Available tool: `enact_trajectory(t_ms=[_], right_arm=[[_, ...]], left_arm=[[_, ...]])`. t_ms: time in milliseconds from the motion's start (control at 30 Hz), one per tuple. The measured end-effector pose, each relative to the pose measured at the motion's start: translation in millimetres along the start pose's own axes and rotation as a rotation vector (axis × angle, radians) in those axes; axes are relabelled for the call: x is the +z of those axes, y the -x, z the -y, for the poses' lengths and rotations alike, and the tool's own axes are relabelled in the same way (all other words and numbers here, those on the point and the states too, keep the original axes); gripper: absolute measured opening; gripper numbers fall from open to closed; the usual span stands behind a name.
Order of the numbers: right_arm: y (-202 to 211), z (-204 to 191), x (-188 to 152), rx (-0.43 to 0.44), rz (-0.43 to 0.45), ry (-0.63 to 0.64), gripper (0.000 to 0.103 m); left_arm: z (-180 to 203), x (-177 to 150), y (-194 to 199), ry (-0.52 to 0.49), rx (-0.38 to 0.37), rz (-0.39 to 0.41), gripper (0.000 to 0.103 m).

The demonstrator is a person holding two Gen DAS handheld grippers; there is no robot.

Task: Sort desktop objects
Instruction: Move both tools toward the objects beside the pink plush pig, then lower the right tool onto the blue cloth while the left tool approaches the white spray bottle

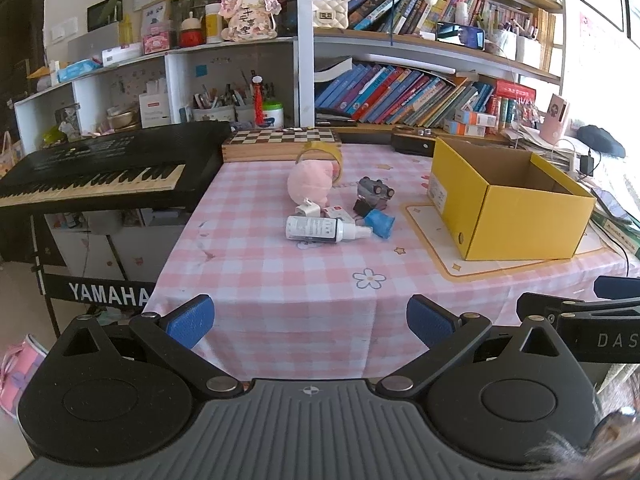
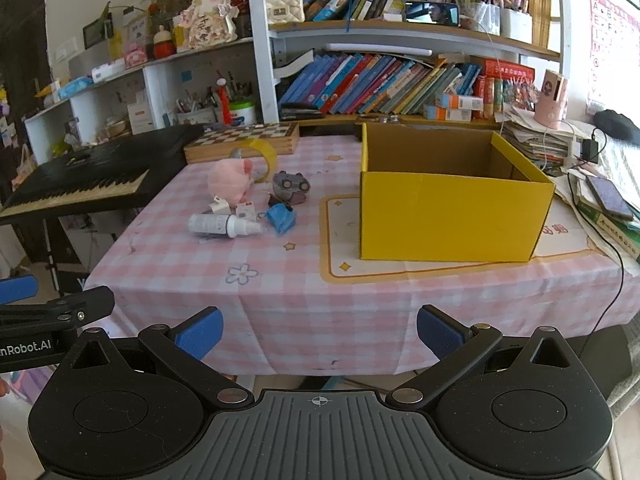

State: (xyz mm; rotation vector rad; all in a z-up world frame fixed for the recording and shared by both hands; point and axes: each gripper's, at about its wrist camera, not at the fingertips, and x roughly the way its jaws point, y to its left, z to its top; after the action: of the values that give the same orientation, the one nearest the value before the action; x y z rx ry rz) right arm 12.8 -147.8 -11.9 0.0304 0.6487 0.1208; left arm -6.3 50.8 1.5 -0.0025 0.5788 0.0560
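On the pink checked tablecloth (image 2: 168, 264) I count one open yellow cardboard box (image 2: 448, 216), one pink plush toy (image 1: 310, 184), one yellow tape roll (image 1: 338, 156), one white spray bottle (image 1: 320, 229), one small blue pouch (image 1: 380, 222), one grey toy car (image 1: 374, 192), and two small white boxes (image 1: 308, 210).

A: Left gripper (image 1: 310, 322)?
B: Jaws spread wide, blue pads (image 1: 191, 321) apart, holding nothing.
A: Right gripper (image 2: 320, 331)?
B: Same: spread wide, nothing held, just beside the left.

"YAMAHA" on keyboard stand panel (image 1: 108, 294), "DAS" on right tongs (image 1: 618, 340), "nRobot.AI" on left tongs (image 2: 24, 347)
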Motion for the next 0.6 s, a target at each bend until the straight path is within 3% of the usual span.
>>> enact_trajectory(t_ms=[600], right_arm=[[-17,-20,9,0.051,-0.017,0.050,0.103]], left_arm=[[-17,0,-9,0.037,0.054,-0.011,0.103]])
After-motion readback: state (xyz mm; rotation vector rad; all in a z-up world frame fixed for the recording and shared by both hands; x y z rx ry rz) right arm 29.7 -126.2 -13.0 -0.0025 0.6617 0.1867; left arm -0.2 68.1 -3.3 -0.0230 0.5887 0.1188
